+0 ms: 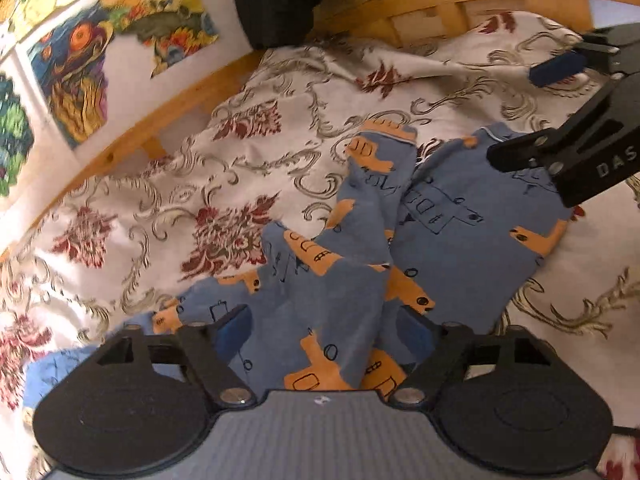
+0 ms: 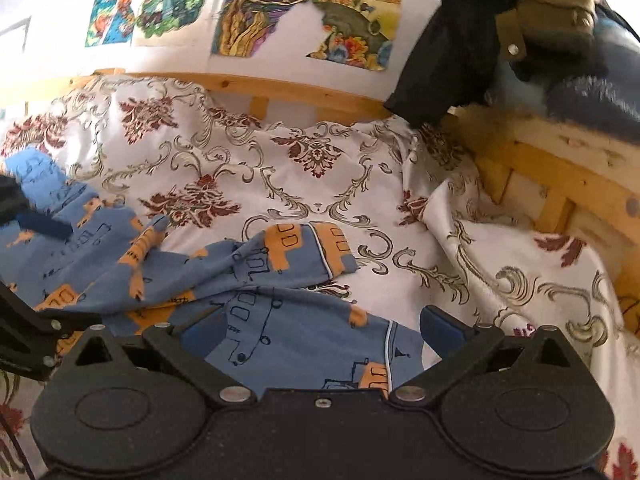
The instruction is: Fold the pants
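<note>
Left wrist view looks down on a pair of blue pants (image 1: pixel 360 240) printed with orange trucks, lying crumpled near the middle of a bed covered by a flowered sheet (image 1: pixel 160 184), with a wooden bed rail (image 1: pixel 132 136) along the far edge. The left gripper (image 1: pixel 324 336) has its jaws apart, with rumpled cloth of the upper part of the pants lying between them; the blue pads (image 1: pixel 234 334) do not press on it as far as can be seen. In the right wrist view the right gripper (image 2: pixel 320 334) also stands with its jaws apart, over the hem of the nearer leg, while the other leg (image 2: pixel 296 252) lies twisted just beyond it, its cuff toward the far rail. Neither tool holds the pants yet. The main risk, as I judge it, is that a pinch here takes only one layer, or a bunched ridge instead of a clean edge, so the fabric would slide out or drag unevenly. The legs cross and twist near the crotch; folding without first flattening them would likely lock in creases. The loose sheet could also be caught along with the hem, lifting bedding with the pants. The two tools are near each other and could collide.
</note>
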{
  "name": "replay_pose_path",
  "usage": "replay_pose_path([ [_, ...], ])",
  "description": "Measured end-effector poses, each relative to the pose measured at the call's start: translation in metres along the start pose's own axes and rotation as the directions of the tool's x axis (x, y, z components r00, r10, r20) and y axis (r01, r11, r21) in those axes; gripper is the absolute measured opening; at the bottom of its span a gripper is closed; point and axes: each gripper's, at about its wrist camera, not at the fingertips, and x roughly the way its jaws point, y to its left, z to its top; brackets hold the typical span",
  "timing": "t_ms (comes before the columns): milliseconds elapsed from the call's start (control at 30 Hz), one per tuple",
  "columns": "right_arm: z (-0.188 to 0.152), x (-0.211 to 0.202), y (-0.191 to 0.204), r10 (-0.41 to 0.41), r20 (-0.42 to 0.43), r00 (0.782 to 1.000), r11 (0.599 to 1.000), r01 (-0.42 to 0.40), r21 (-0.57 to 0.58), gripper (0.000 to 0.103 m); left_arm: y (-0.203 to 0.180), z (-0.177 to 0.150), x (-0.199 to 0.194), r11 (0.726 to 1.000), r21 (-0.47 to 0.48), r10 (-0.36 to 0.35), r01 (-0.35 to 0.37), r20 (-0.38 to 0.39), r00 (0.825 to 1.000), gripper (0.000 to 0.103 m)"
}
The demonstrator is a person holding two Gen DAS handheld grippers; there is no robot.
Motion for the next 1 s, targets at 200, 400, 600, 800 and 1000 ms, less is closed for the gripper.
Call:
replay_pose_path([
  [200,-0.001,0.012,-0.007,0.106,-0.004,0.994,0.987,-0.105,0.121,0.095,-0.001,-0.001,0.017,0.998,0.006,-0.068,0.069,-0.070,0.995,0.013],
  [400,-0.005,0.017,-0.007,0.236,-0.003,0.972,0.942,-0.228,0.246,0.067,0.034,0.010,0.018,0.968,-0.090,-0.240,0.232,-0.094,0.966,0.007],
  [600,0.008,0.035,-0.013,0.325,0.008,0.946,0.882,-0.306,0.357,0.051,0.084,0.017,0.041,0.875,-0.306,-0.431,0.376,-0.137,0.892,0.006],
  [800,0.040,0.091,-0.032,0.307,-0.123,0.944,0.869,-0.226,0.441,0.052,0.093,0.017,0.043,0.876,-0.291,-0.430,0.384,-0.115,0.895,0.006],
  [1000,0.040,0.140,-0.051,0.399,-0.277,0.874,0.775,-0.160,0.611,0.055,0.099,0.016,0.045,0.870,-0.306,-0.433,0.385,-0.105,0.895,0.006],
])
